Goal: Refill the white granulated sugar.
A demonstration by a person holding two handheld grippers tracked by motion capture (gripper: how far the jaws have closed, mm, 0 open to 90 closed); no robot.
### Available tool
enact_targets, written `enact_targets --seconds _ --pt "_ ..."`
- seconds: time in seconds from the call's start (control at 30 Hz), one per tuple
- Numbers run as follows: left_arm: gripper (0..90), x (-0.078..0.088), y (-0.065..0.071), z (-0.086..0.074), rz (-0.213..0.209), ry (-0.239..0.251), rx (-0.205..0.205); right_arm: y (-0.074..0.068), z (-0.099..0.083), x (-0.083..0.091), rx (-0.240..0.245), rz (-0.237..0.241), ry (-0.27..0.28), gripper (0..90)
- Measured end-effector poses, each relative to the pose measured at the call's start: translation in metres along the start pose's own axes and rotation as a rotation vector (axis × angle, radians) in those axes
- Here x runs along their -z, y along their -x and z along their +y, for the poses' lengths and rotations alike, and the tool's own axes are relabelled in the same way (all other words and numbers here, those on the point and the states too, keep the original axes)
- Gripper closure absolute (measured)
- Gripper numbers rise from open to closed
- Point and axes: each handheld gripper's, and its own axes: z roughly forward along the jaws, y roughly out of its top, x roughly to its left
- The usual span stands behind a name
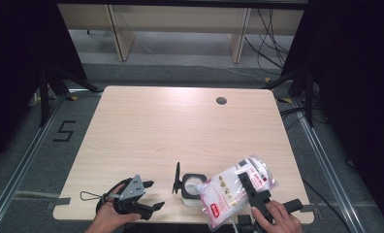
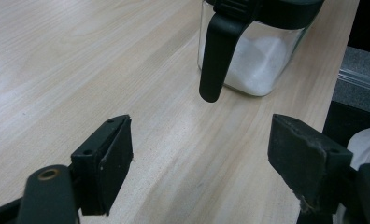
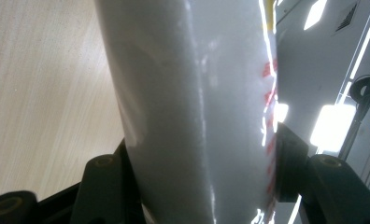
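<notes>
Light wood table (image 1: pixel 146 126); grommet hole (image 1: pixel 221 101) at far edge.

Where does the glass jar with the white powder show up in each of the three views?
High view: the glass jar stands at the table's near edge, centre, its lid open, the bag against it.
Left gripper view: top centre-right, beyond the open fingers.
Right gripper view: I cannot find it.
Shared landmark: the light wooden table.

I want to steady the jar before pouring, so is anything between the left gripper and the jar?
Nothing visible. The left gripper is open, with bare table between it and the glass jar, whose black flip lid hangs toward it.
</notes>
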Motion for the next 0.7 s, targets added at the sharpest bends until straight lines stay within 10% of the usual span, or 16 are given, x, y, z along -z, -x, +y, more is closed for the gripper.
enact_targets --seconds 0.7 --pt "21.9 -0.0001 0.0003 -0.0001 0.004 0.008 -0.003 0.0013 -0.0011 0.0007 0.003 -0.002 -0.004 46.4"
